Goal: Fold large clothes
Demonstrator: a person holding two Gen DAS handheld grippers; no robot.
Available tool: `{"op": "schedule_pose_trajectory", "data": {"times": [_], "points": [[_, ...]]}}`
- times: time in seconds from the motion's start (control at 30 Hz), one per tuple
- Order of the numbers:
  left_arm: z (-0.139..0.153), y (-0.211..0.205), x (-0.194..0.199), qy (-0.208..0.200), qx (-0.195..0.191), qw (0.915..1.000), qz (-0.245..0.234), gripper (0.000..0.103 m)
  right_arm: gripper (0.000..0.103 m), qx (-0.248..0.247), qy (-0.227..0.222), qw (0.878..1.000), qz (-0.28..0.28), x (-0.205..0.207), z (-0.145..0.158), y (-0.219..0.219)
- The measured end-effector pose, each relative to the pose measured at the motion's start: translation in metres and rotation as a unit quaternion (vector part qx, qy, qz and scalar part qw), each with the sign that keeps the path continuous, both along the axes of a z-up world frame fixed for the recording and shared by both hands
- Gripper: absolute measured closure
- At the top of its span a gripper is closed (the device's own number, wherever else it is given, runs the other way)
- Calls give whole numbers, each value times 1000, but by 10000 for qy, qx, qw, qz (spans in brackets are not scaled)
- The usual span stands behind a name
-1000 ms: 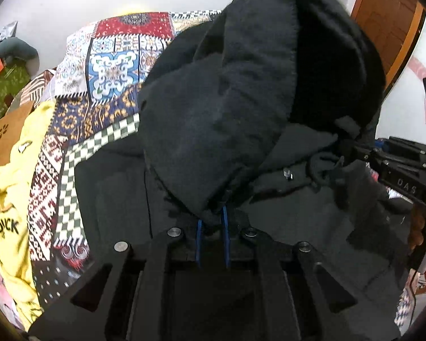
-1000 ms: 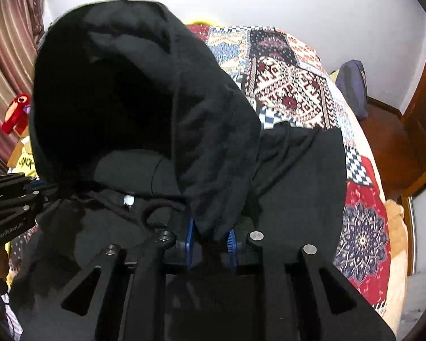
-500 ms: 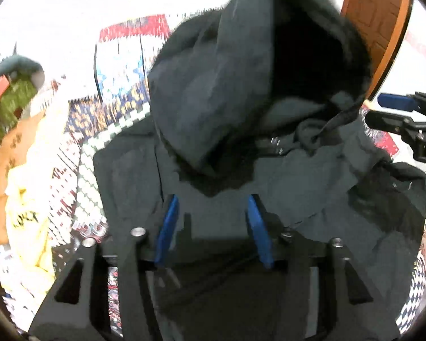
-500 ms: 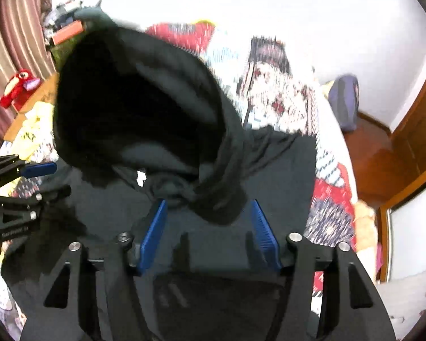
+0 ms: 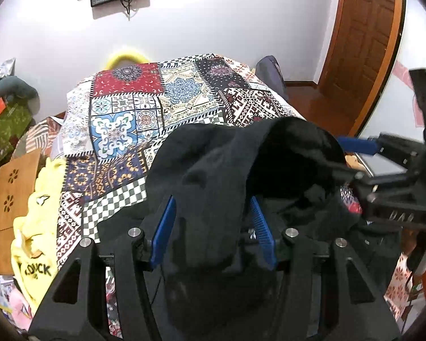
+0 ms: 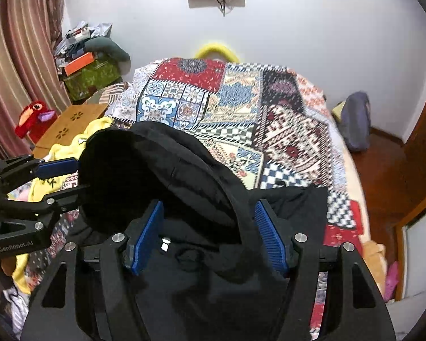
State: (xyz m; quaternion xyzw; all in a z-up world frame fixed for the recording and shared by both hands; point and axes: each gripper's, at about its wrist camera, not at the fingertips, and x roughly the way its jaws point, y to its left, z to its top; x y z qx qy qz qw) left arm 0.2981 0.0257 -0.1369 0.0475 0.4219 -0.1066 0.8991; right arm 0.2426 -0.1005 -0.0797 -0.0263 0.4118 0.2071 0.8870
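Observation:
A black hoodie [image 5: 213,170] lies on the patchwork bedspread [image 5: 127,119], its hood dropped forward over the chest. My left gripper [image 5: 213,201] hovers above it, blue pads apart, with a fold of hood fabric showing between them but not pinched. In the right wrist view the hoodie [image 6: 184,164] fills the lower middle, and my right gripper [image 6: 208,204] hangs over it with its jaws opening and the pads clear of the cloth. Each gripper also shows in the other's view: the right gripper [image 5: 352,159] at the hood's right edge, the left gripper [image 6: 71,180] at its left edge.
A yellow garment [image 5: 34,227] lies at the bed's left side beside a wooden board [image 5: 11,199]. A red plush toy [image 6: 34,116] and stacked boxes stand by the curtain. A dark bag [image 6: 355,122] sits near the wall, and a wooden door [image 5: 363,42] is at the right.
Both grippers were shut on the raised hood's edges; they have opened and risen. The hood has dropped onto the hoodie's body, uncovering the bedspread behind it.

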Motion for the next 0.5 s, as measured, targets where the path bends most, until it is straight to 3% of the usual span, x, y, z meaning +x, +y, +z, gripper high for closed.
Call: {"op": "schedule_pose_trajectory", "data": {"times": [0.13, 0.17, 0.2, 0.27, 0.43, 0.47, 0.5], "points": [[-7, 4, 14, 173, -349, 9992, 3, 51, 40, 255, 206, 9994, -56, 6, -7, 0], [-9, 5, 17, 186, -441, 9989, 6, 58, 43, 321, 216, 9992, -51, 7, -8, -1], [-11, 4, 18, 203, -491, 9986, -8, 68, 48, 369, 201, 9991, -41, 6, -7, -2], [-14, 4, 19, 226, -460, 9987, -7, 77, 57, 417, 172, 9990, -29, 5, -5, -5], [-9, 6, 7, 132, -415, 9990, -40, 86, 74, 614, 235, 9978, 104, -1, 1, -12], [-7, 7, 2, 132, -438, 9989, -60, 87, 84, 615, 230, 9977, 148, -3, 3, -12], [-5, 8, -3, 137, -467, 9988, -84, 87, 86, 568, 237, 9979, 204, -7, 4, -12]]}}
